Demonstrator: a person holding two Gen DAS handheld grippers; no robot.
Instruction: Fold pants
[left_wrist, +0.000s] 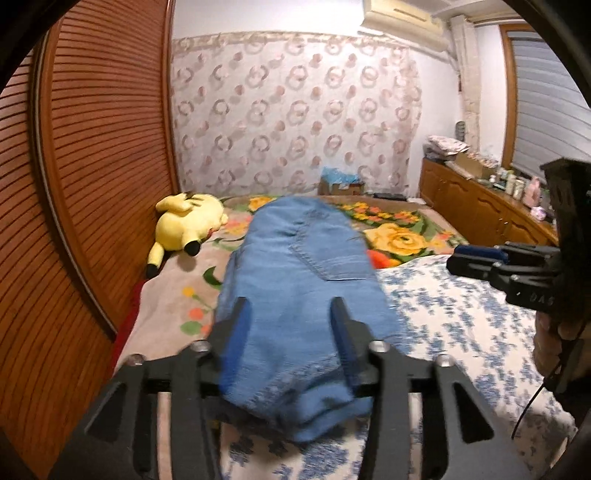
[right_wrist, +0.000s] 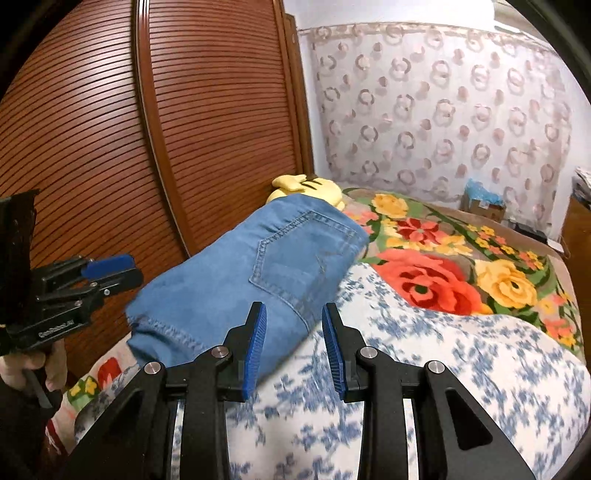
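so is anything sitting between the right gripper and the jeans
Nothing visible. The right gripper has its jaws open and empty, right at the near edge of the folded jeans, with only the blue-and-white bedsheet under it. The yellow plush toy lies beyond the jeans, out of the way.

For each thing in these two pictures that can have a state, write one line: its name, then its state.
jeans: folded into a long bundle, lying flat on the bed, held by neither tool.
left tool: open, above the near end of the jeans.
right tool: open, holding nothing, at the jeans' edge.
plush toy: lying on the floral blanket by the wardrobe.
wardrobe doors: closed.
window blind: lowered.
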